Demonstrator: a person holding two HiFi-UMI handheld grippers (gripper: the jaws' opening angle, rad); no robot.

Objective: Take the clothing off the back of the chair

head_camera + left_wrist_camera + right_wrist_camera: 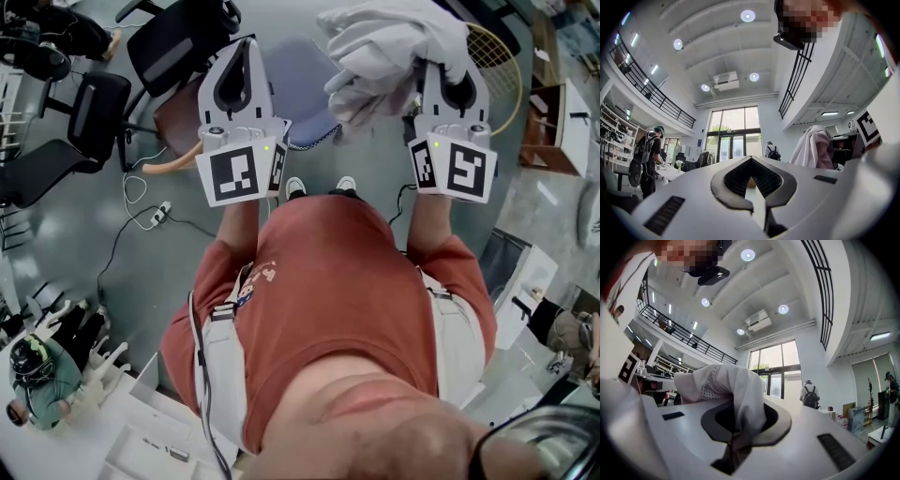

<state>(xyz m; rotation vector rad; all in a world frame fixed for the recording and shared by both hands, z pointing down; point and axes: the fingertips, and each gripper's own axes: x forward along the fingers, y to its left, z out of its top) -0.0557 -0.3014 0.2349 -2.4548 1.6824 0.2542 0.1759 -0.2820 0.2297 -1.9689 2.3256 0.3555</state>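
Note:
In the head view the white clothing (394, 52) hangs bunched from my right gripper (448, 82), lifted above a chair with a blue-grey seat (302, 103). The right gripper view shows the white fabric (724, 380) draped over the right gripper (742, 401), pinched between its jaws. My left gripper (246, 45) is held up beside it at the left, jaws together with nothing in them. In the left gripper view its tips (751, 160) meet, and the clothing (813, 147) hangs off to the right.
Black office chairs (94, 112) stand at the left. Cables and a power strip (159, 214) lie on the grey floor. A round woven frame (497, 66) and a wooden shelf (553, 122) are at the right. Other people stand around the hall (649, 154).

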